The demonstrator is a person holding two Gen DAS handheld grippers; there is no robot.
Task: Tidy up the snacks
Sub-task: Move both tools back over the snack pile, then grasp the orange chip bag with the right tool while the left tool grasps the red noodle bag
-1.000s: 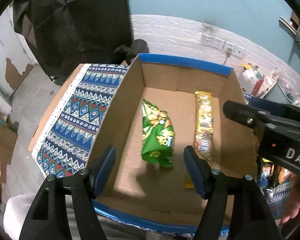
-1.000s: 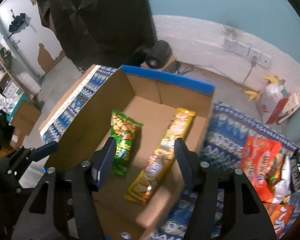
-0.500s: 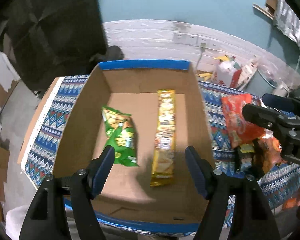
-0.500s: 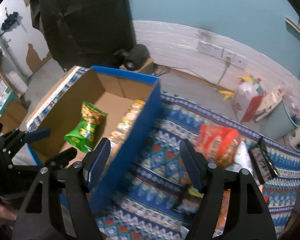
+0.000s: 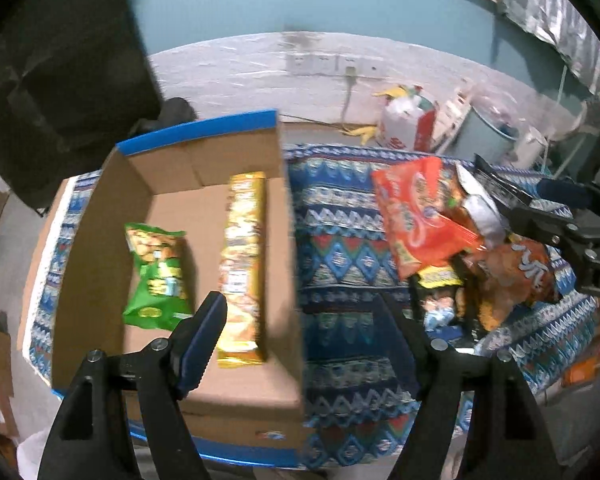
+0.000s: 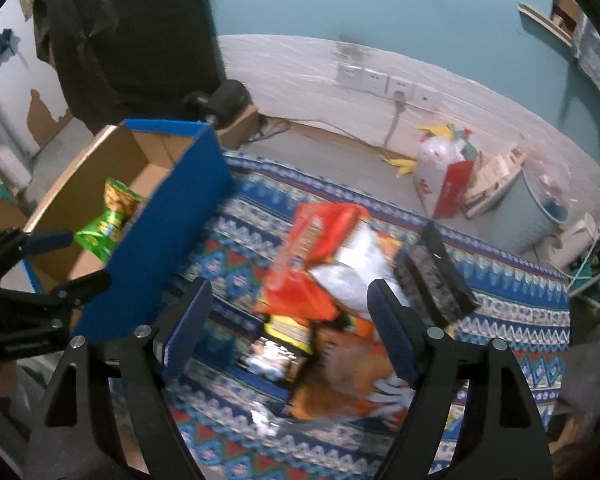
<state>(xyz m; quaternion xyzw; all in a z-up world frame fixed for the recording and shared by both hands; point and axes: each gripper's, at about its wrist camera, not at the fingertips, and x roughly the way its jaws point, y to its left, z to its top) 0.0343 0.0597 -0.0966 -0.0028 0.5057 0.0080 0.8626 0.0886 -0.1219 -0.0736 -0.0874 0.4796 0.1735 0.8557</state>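
A cardboard box (image 5: 100,240) with blue rims holds a green snack bag (image 5: 156,276) and a long yellow snack pack (image 5: 242,264). My left gripper (image 5: 304,340) is open and empty, above the box's right wall. A pile of snacks lies on the patterned cloth: an orange-red bag (image 5: 416,216), an orange bag (image 5: 512,276). In the right wrist view my right gripper (image 6: 288,332) is open and empty above that pile, over the orange-red bag (image 6: 312,248), a white bag (image 6: 356,268) and an orange bag (image 6: 348,380). The box (image 6: 160,232) is to its left.
A blue patterned cloth (image 6: 520,300) covers the table. A dark flat pack (image 6: 440,276) lies right of the pile. Behind are a white wall with sockets (image 6: 384,84), a red-white bag (image 6: 444,176) and a grey bin (image 6: 540,208). Black fabric (image 6: 132,32) hangs at back left.
Both grippers have swung right, away from the box interior. The right one has gone from over the box to over the snack pile. Both stay open and empty.
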